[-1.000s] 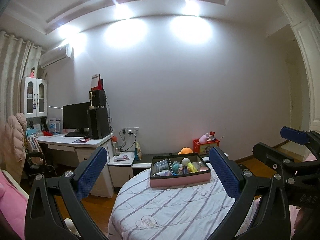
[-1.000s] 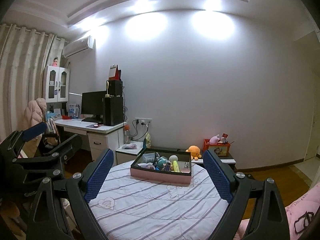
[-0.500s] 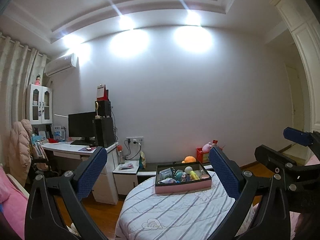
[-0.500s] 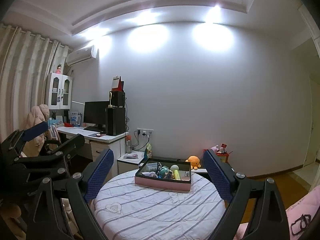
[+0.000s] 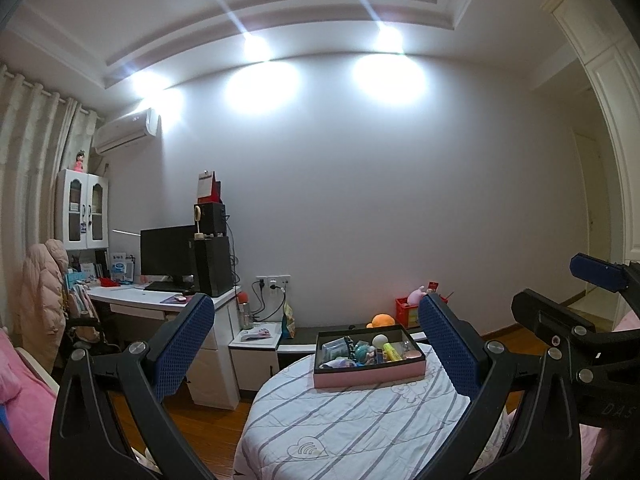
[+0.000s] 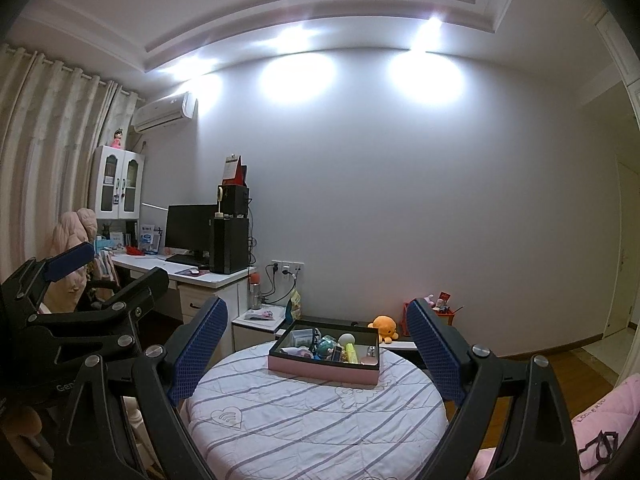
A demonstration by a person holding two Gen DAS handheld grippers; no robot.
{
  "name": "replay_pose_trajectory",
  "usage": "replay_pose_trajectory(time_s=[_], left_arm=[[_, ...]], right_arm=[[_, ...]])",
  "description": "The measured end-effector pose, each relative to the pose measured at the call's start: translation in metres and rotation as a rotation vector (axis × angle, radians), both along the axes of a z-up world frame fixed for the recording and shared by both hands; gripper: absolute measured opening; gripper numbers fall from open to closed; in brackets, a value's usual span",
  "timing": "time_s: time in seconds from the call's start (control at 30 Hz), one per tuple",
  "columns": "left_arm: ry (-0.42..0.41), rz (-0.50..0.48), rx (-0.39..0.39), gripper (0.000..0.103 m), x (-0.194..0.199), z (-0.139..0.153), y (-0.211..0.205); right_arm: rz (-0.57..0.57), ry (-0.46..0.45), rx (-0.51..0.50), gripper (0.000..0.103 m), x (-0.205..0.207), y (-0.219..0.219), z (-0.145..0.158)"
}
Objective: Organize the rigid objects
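We hold the left gripper (image 5: 316,352) and right gripper (image 6: 316,356) wide and empty, level, near the round striped table (image 6: 304,420); the pink-sided box of small items (image 6: 324,370) sits far across it, unreached.

The left tool (image 5: 312,340) stands wide open with nothing between its blue pads (image 5: 184,344). Beyond it, a pink-sided box (image 5: 368,372) of small items sits on the far part of a striped round bed (image 5: 352,424). The right tool (image 5: 580,320) shows at right. A white desk (image 5: 160,304) with a monitor (image 5: 166,252) stands far left.
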State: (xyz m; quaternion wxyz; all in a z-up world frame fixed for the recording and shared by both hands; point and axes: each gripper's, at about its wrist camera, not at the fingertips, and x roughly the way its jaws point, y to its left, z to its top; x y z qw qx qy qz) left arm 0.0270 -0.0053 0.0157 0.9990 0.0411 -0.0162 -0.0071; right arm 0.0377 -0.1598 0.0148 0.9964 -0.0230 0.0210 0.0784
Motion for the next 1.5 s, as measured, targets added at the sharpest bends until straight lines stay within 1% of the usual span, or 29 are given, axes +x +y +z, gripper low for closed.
replay_pose_trajectory(time_s=[0.8,1.17,1.33,1.5], left_arm=[[-0.004,0.026,0.003,0.103,-0.0041,-0.0013,-0.0076],[-0.007,0.023,0.003,0.103,-0.0041,-0.0003,-0.0069],[-0.02,0.002,-0.01,0.103,-0.0044,-0.0045,-0.0063],[-0.024,0.002,-0.008,0.103,-0.0061,-0.0057,-0.0063]], right_arm=[[-0.008,0.0,-0.012,0.092,0.0024,-0.0028,-0.0018],[-0.007,0.001,-0.015,0.092,0.0021,-0.0024,-0.0019],[-0.009,-0.001,-0.013,0.092,0.0016,-0.0034,-0.0021],[-0.009,0.0,-0.01,0.092,0.004,-0.0031,-0.0019]])
